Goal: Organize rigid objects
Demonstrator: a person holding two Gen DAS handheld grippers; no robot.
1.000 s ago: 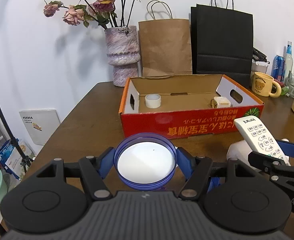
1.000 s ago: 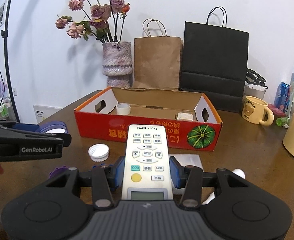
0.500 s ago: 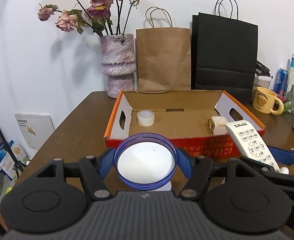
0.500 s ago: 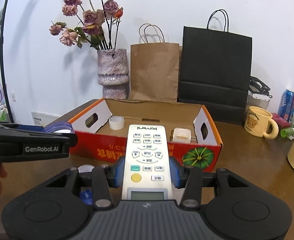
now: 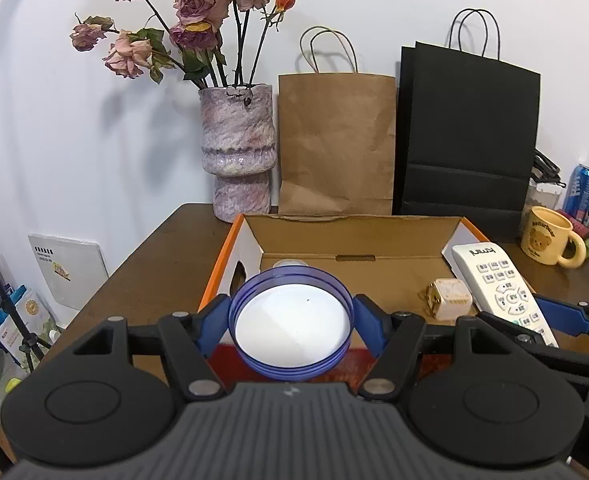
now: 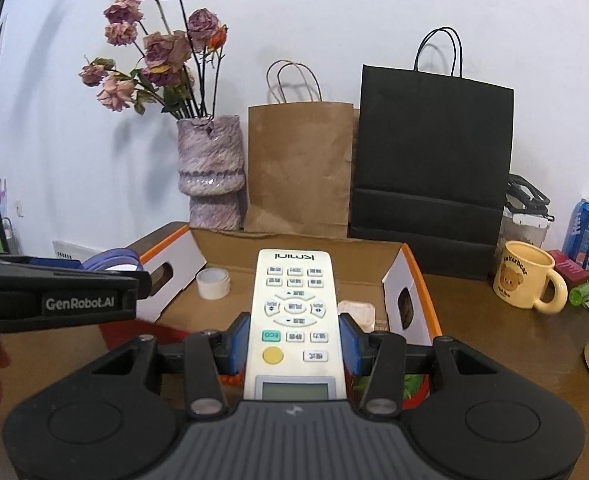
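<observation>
My left gripper [image 5: 291, 326] is shut on a round blue-rimmed lid [image 5: 291, 322] with a white inside, held over the front left edge of the red-and-orange cardboard box [image 5: 230, 264]. My right gripper [image 6: 294, 338] is shut on a white remote control [image 6: 293, 312], held above the box's [image 6: 412, 276] front wall. The remote [image 5: 502, 288] also shows at the right of the left wrist view. Inside the box lie a roll of white tape [image 6: 213, 283] and a small beige block [image 5: 450, 298]. The lid mostly hides the tape in the left wrist view.
Behind the box stand a purple vase of dried roses [image 5: 236, 156], a brown paper bag [image 5: 336, 144] and a black paper bag [image 5: 466, 136]. A yellow bear mug [image 6: 528, 280], cans and bottles [image 6: 584, 228] stand at the right. The wooden table [image 5: 154, 276] carries everything.
Both grippers have moved forward and up with their loads, from in front of the box to over its front edge. The box interior now fills more of both views.
</observation>
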